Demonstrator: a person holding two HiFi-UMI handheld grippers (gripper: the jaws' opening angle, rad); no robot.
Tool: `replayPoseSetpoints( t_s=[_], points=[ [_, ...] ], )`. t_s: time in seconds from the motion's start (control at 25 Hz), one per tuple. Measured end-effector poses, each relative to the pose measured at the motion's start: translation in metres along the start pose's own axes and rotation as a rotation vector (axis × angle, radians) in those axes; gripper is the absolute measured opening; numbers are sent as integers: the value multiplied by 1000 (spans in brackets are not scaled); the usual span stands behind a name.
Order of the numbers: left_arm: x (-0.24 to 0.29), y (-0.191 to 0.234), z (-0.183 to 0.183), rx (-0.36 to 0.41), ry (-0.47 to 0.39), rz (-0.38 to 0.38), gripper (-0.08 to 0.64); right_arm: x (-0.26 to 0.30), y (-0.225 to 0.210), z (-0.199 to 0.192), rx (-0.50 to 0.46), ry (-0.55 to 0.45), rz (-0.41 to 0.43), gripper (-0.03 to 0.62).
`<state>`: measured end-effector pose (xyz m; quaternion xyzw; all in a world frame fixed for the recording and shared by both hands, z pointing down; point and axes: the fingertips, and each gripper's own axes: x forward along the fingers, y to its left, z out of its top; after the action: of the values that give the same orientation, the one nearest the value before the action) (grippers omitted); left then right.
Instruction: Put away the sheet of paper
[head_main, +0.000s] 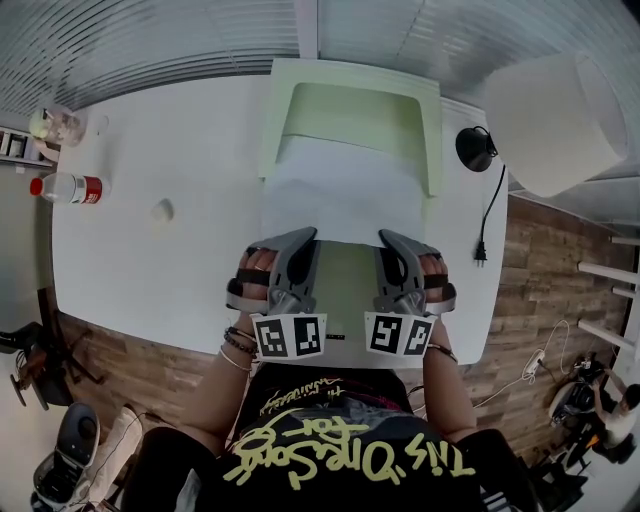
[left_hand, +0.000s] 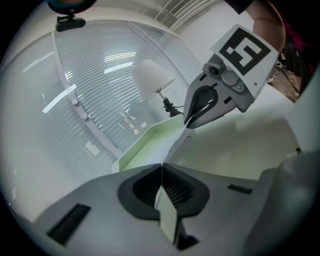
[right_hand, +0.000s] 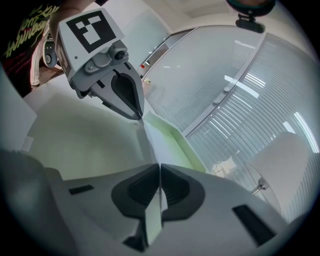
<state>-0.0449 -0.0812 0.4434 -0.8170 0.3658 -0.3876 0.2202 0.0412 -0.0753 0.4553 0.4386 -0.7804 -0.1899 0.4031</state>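
Pinched shut on sheet of paper (head_main: 340, 195): left hand-held gripper (head_main: 305, 236) at 7 o'clock, right hand-held gripper (head_main: 388, 238) at 5 o'clock; green tray (head_main: 350, 72) at 12 o'clock.

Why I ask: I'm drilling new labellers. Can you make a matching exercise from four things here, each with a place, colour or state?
Things:
1 paper
2 bottle
3 lamp
4 tray

Descriptions:
A red cap, at the left edge of the table
B light green, at the table's far edge
C gripped by the left gripper and right gripper
D white shade, at the right

Pairs: 1-C, 2-A, 3-D, 4-B
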Motion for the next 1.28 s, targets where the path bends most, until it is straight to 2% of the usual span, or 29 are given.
replayPoseSetpoints(
  t_s=[1.28],
  points=[
    [24, 11, 2, 38, 10, 35, 9, 21, -18, -6, -5, -10, -17, 8]
  ],
)
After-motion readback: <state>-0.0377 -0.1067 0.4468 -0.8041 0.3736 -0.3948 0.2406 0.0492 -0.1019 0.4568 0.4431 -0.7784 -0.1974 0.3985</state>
